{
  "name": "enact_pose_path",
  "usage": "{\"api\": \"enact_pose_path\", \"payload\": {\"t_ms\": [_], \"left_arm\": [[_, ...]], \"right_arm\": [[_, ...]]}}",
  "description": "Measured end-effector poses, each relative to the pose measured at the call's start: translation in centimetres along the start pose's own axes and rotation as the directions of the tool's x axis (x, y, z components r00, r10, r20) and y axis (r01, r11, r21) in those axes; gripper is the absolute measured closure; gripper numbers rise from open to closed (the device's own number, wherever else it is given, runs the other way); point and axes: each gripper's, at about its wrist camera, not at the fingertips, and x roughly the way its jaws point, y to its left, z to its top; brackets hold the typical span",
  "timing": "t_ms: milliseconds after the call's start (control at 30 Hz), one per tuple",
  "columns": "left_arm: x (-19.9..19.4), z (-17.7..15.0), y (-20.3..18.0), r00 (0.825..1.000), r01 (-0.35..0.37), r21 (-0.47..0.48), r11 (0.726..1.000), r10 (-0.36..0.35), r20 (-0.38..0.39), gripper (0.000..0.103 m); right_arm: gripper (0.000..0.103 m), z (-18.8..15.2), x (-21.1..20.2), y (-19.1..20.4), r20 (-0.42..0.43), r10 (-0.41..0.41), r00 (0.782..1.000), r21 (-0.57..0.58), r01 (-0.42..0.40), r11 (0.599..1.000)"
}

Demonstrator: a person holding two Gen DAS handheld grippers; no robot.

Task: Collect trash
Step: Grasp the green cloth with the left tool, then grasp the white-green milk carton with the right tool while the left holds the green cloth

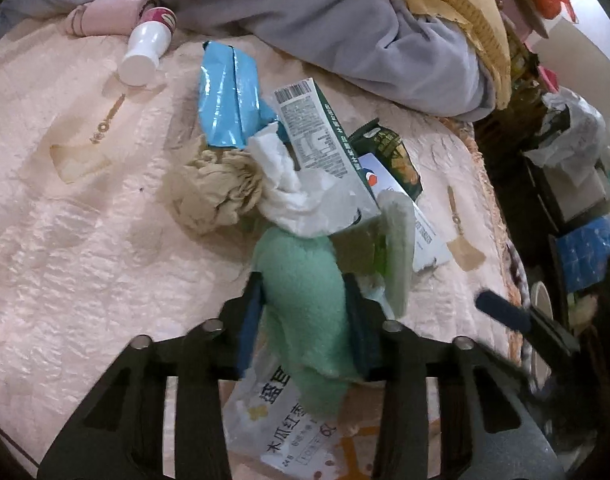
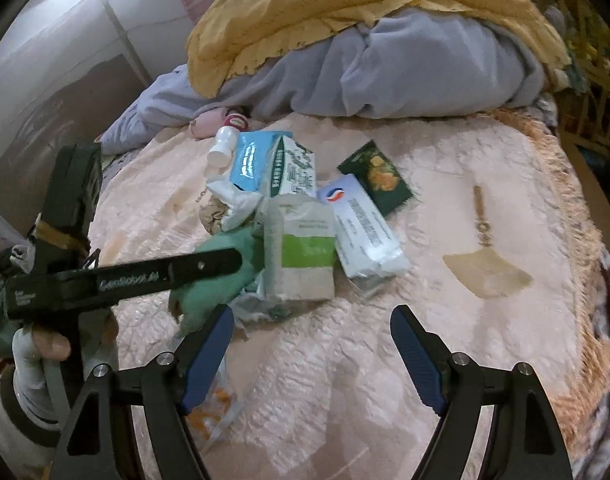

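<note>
**Left hand-held gripper clamped on green cloth at the trash pile; right one open over bare bedspread**

The left hand-held gripper has its jaws closed on a mint-green fleecy cloth, at the lower centre of the left wrist view. The cloth sits at the near edge of the trash pile, touching a white-and-green pack.

The pile lies mid-frame on a pink quilted bedspread. It holds a blue foil wrapper, a green-edged carton tilted on crumpled white tissue, a beige crumpled wad, a white wipes pack and a dark green packet. A printed white sachet lies under the left gripper, at the bottom of the frame. A white bottle lies on its side at the upper left, apart from the pile and near a grey blanket.

The right hand-held gripper stands with jaws wide apart, nothing between them, at the bottom centre of the right wrist view, just short of the pile.

Open bedspread fills the left half of the left wrist view and the lower right of the right wrist view. The fringed bed edge runs down the right side.
</note>
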Motion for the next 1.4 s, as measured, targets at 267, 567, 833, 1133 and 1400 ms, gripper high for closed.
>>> {"api": "enact_pose_path", "payload": {"t_ms": [267,567,833,1133,1400], "left_arm": [[-5.2,-1.7,2.4,0.998,0.012,-0.001,1.0,-0.012,0.067,0.074],[-8.9,-2.8,2.7,0.991,0.053,-0.001,0.999,-0.053,0.12,0.074],[-9.9,-3.3,0.8,0.986,0.091,0.029,0.995,-0.095,0.138,0.075],[-10.7,-4.1,0.0,0.986,0.069,0.041,0.997,-0.075,0.152,0.075],[-10.1,-3.8,1.5,0.989,0.051,0.015,0.999,-0.052,0.141,0.075]], "right_arm": [[0.038,2.2,4.8,1.2,-0.032,0.073,0.997,0.006,-0.073,0.997],[0.068,2.7,8.9,1.6,-0.08,0.01,0.997,0.008,-0.01,1.0],[0.082,1.7,3.2,1.5,0.013,0.0,1.0,-0.033,0.0,0.999],[0.064,1.3,1.8,1.5,0.011,-0.011,1.0,-0.009,0.011,1.0],[0.047,2.9,7.3,4.4,-0.035,-0.231,0.972,-0.293,0.211,0.932]]}}
